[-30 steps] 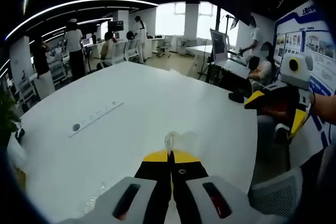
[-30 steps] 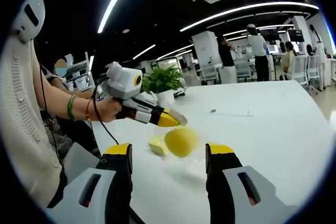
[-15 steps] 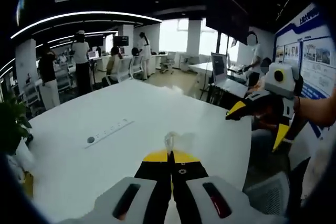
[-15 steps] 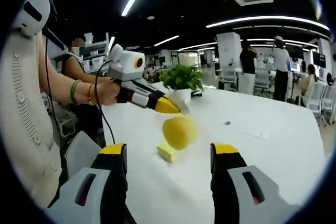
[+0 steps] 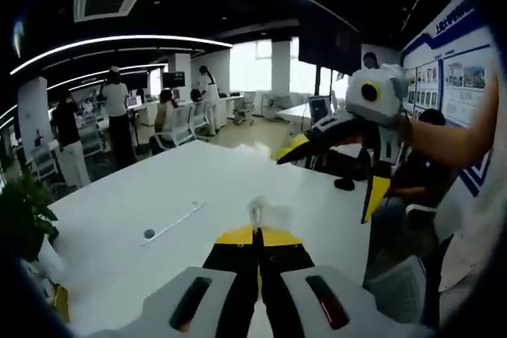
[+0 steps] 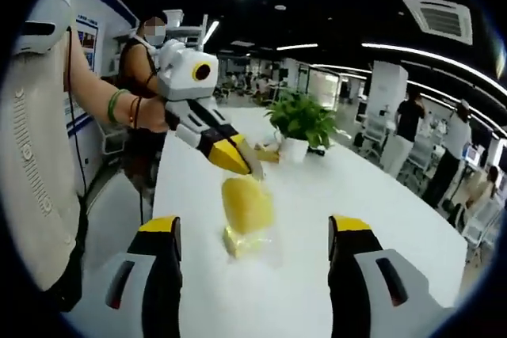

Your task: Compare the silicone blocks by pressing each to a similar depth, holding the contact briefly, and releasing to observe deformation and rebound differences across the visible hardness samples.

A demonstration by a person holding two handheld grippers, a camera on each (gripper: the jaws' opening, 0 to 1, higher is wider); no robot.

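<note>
Left gripper [image 5: 255,231] jaws pressed together on a small translucent silicone piece [image 5: 255,213]; right gripper [image 6: 253,231] jaws spread wide, nothing between them.

Right gripper view: left gripper [image 6: 245,165] comes in from the left, held by a hand [image 6: 150,112] with green and orange wristbands, yellow tips angled down just above a rounded yellow silicone block [image 6: 247,203]. That block stands tilted on the white table [image 6: 380,219], touching a smaller pale yellow block [image 6: 238,241] at its base (contact between tips and block top can't be resolved). A potted plant [image 6: 301,126] sits further back on the table. Left gripper view: right gripper [image 5: 348,128] is raised above the table's far edge [image 5: 158,187], jaws apart; a flush power strip [image 5: 173,222] is set into the tabletop; people stand at desks in the background.
</note>
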